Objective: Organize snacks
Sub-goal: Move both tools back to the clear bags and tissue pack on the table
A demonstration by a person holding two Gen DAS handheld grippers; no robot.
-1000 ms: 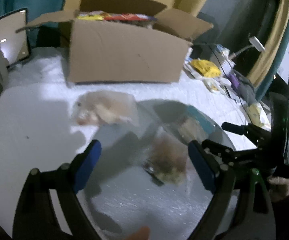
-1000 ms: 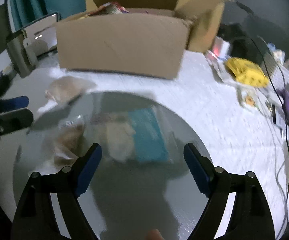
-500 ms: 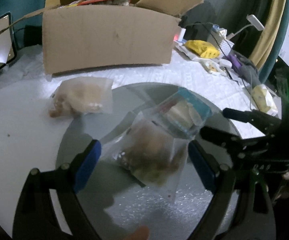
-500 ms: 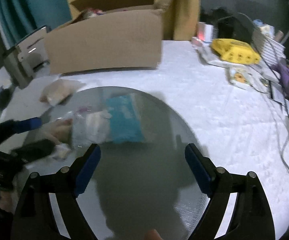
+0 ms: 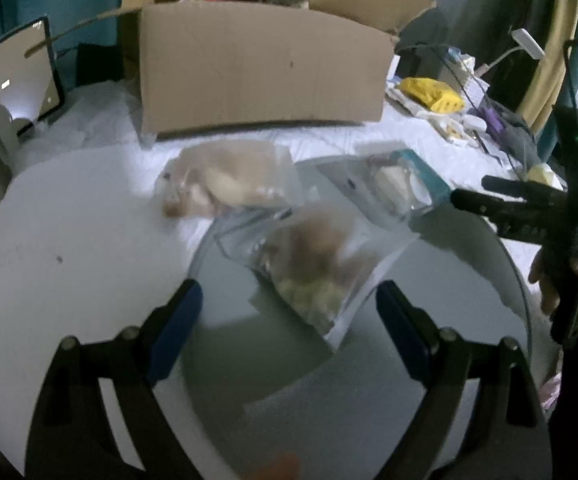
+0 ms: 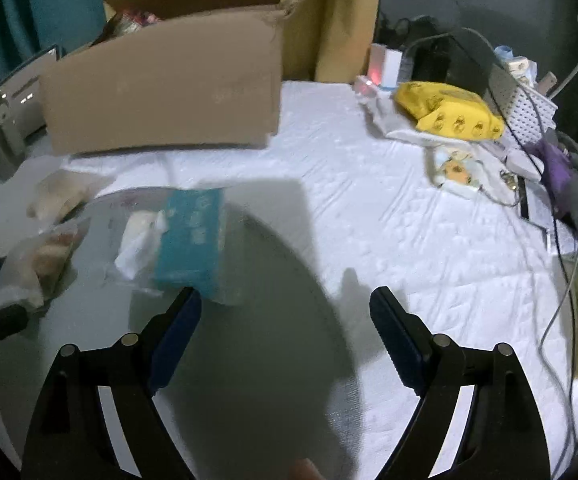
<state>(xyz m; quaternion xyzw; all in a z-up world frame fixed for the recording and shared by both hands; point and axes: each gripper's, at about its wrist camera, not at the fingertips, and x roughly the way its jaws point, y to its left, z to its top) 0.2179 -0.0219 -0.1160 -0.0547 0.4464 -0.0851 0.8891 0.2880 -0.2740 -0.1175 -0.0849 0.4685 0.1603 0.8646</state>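
Three clear snack bags lie on and beside a round grey tray (image 5: 429,360). A bag of brown and yellowish pieces (image 5: 313,268) lies just ahead of my left gripper (image 5: 289,306), which is open and empty. A pale bag (image 5: 229,184) rests on the white cloth past the tray's rim. A bag with a teal pack and white pieces (image 5: 401,184) (image 6: 193,240) lies on the tray. My right gripper (image 6: 285,308) is open and empty, with its left fingertip close to the teal pack's near edge. In the left wrist view the right gripper (image 5: 489,200) shows at the right edge.
An open cardboard box (image 5: 261,64) (image 6: 161,92) with snack packs inside stands at the back. A tablet (image 5: 21,76) leans at the far left. Yellow packaging (image 6: 449,112), cables and small items clutter the right side on the white cloth (image 6: 369,200).
Both views have shifted: the left gripper backed off a little from the brown bag, and the right gripper slid right, so the teal pack now sits left of its fingers.
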